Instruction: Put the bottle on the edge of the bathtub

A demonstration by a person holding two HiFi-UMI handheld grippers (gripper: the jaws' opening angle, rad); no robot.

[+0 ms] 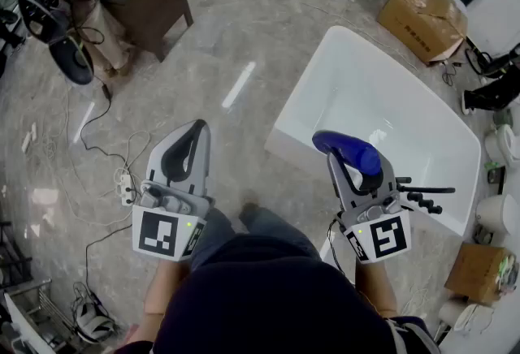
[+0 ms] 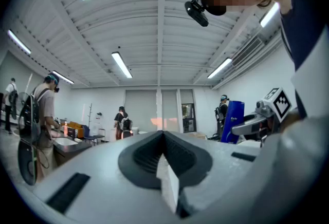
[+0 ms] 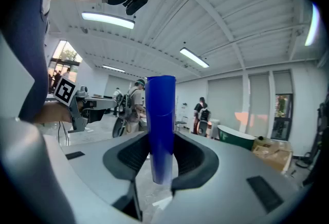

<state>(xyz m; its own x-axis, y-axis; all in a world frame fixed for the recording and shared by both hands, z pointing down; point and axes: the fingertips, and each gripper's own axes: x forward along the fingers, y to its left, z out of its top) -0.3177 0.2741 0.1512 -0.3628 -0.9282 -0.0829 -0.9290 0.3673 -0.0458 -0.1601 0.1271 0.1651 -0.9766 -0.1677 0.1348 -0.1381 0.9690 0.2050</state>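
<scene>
A smooth, deep-blue, straight-sided bottle (image 3: 160, 125) sits between the dark ribbed pads (image 3: 128, 153) of the right gripper (image 3: 162, 159), which clamp its lower part. It hangs over the glossy white bathtub (image 1: 302, 151), by the near rim. The left gripper (image 2: 163, 141) is closed and empty.

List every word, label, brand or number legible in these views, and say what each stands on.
No text here can be read.
On the blue bottle: small pale print, too small to read.
On the cardboard boxes: faint marks, too small and blurred to read.
On the marker cubes: black-and-white square patterns only, no letters or digits.
</scene>
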